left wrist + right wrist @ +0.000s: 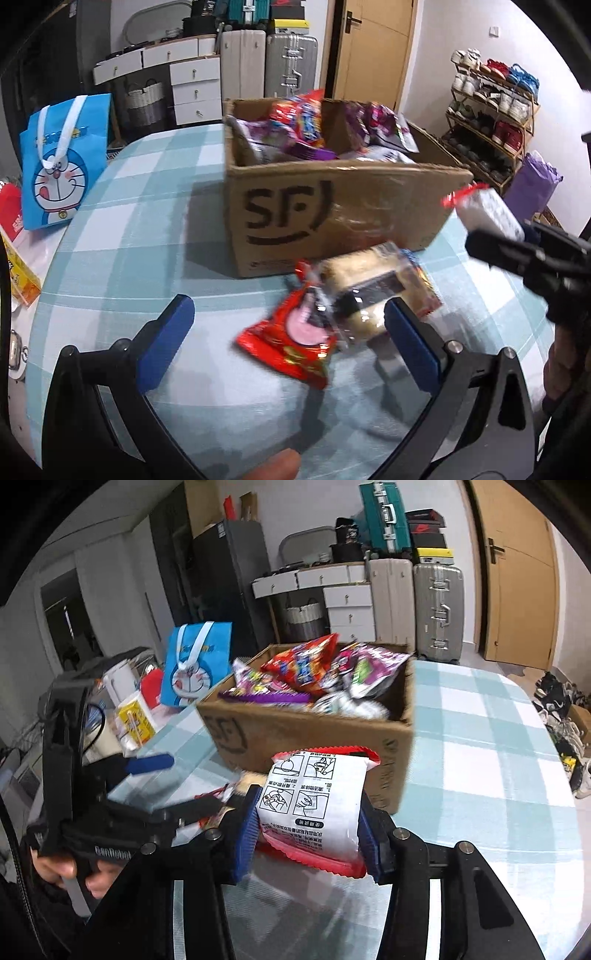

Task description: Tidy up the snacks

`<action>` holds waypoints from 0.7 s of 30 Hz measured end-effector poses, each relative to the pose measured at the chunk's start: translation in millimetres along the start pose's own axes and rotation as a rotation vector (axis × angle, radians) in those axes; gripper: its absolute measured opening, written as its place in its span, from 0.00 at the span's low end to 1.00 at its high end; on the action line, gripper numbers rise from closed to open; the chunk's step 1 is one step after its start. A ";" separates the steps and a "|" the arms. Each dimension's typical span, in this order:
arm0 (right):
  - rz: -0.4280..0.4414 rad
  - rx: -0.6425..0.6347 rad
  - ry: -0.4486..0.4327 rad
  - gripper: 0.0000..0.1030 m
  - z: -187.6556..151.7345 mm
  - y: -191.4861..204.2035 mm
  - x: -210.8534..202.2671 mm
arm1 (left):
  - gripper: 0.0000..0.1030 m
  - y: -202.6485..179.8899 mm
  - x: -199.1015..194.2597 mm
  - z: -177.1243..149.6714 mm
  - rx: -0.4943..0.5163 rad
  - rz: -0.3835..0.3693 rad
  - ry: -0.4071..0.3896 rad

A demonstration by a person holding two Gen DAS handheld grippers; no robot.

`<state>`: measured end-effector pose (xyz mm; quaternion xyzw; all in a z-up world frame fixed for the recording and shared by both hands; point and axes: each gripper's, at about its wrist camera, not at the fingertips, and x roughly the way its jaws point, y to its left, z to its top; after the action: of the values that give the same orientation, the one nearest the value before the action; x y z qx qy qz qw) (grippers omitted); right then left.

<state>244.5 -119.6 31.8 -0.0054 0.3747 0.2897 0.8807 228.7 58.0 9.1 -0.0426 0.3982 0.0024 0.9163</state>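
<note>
The right gripper (308, 834) is clamping a white snack packet with red crimped edges (317, 805), its blue ribbed pads pressing on both sides of the packet; the packet is being held clear of the checked tablecloth (480, 746), in front of the near wall of the cardboard box (325, 734); in the left wrist view the same packet (487, 210) is showing at the right edge, beside the box's near right corner.

The left gripper (288, 332) is standing wide, its blue fingers (166, 343) well apart and pressing on nothing; between them, nearer the right finger, a red snack packet (291, 343) and a clear-wrapped cake (373, 288) are lying on the cloth, just in front of the box (332, 214); both are blurred, so whether the right finger is touching the cake cannot be told.

The box is sitting open on the table, marked "SF" on its front; red and purple snack bags (306, 668) are crowding its inside and standing above the rim.

A blue cartoon tote bag (62, 162) is standing upright at the table's far left edge, well apart from the box.
</note>
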 end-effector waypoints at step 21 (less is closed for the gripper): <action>-0.056 0.110 -0.028 0.47 7.3 -56.3 -22.4 | 0.99 -64.0 43.1 18.5 0.034 0.038 0.113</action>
<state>265.9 -176.1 40.2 0.0364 0.3773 0.2440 0.8926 274.1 -5.6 -4.9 -0.0194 0.4502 0.0103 0.8927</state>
